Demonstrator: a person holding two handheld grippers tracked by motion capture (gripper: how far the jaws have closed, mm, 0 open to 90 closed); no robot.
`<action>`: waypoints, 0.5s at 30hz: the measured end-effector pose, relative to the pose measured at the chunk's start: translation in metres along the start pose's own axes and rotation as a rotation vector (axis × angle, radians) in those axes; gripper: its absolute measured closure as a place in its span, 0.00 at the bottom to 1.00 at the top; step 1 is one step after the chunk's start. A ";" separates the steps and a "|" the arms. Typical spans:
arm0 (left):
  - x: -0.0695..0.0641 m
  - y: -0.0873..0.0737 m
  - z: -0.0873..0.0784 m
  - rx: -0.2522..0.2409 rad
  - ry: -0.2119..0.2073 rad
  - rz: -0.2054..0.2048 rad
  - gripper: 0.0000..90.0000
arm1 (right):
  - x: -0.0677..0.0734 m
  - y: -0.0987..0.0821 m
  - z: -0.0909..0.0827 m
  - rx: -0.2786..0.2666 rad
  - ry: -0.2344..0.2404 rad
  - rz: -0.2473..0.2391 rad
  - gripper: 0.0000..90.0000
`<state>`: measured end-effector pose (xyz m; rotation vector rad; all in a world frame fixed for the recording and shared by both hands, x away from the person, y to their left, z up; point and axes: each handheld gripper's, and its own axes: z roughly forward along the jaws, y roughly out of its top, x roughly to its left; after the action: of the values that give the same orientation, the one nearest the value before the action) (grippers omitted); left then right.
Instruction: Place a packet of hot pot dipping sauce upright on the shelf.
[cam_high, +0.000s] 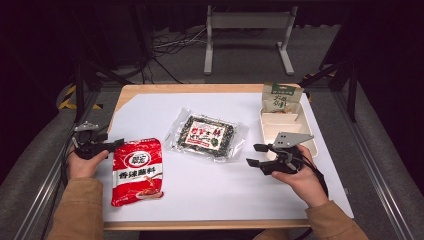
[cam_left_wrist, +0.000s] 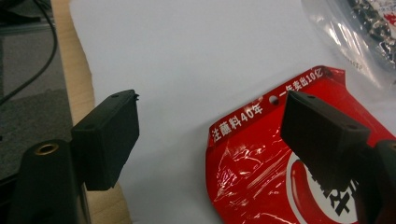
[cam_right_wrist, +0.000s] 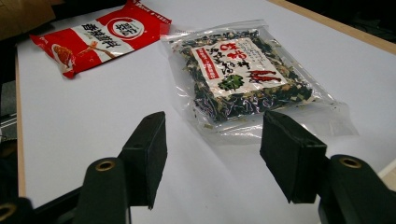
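A red seasoning packet (cam_high: 137, 170) lies flat at the front left of the white table top (cam_high: 215, 190). My left gripper (cam_high: 111, 141) is at the packet's upper left corner. In the left gripper view the left gripper (cam_left_wrist: 210, 123) stands open, one jaw over the red packet (cam_left_wrist: 261, 163), the other over bare table. A clear bag of dark dried greens (cam_high: 207, 135) lies mid-table. To its right my right gripper (cam_high: 254, 155) points at it, open. In the right gripper view the right gripper (cam_right_wrist: 217, 140) has only table between its jaws, the clear bag (cam_right_wrist: 243, 74) just ahead and the red packet (cam_right_wrist: 100, 35) beyond.
A beige divided tray (cam_high: 295, 131) sits at the right edge, behind my right hand. A green snack bag (cam_high: 281, 97) leans in its far end. The wooden table edge (cam_left_wrist: 77, 84) runs close to my left gripper. A metal frame and cables lie on the floor beyond.
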<state>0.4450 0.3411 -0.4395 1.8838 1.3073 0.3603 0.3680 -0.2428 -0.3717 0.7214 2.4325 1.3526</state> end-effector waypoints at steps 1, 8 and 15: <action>0.001 -0.001 0.000 0.001 -0.008 0.000 0.23 | 0.000 0.000 0.000 -0.001 0.001 -0.001 0.46; 0.004 -0.006 0.006 0.026 -0.044 -0.011 0.28 | 0.000 -0.002 0.003 0.005 0.009 0.006 0.46; 0.006 -0.009 0.009 0.058 -0.072 -0.042 0.31 | 0.000 -0.002 0.003 0.005 0.011 0.013 0.45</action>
<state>0.4470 0.3439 -0.4533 1.8962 1.3199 0.2334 0.3686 -0.2412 -0.3753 0.7346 2.4446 1.3599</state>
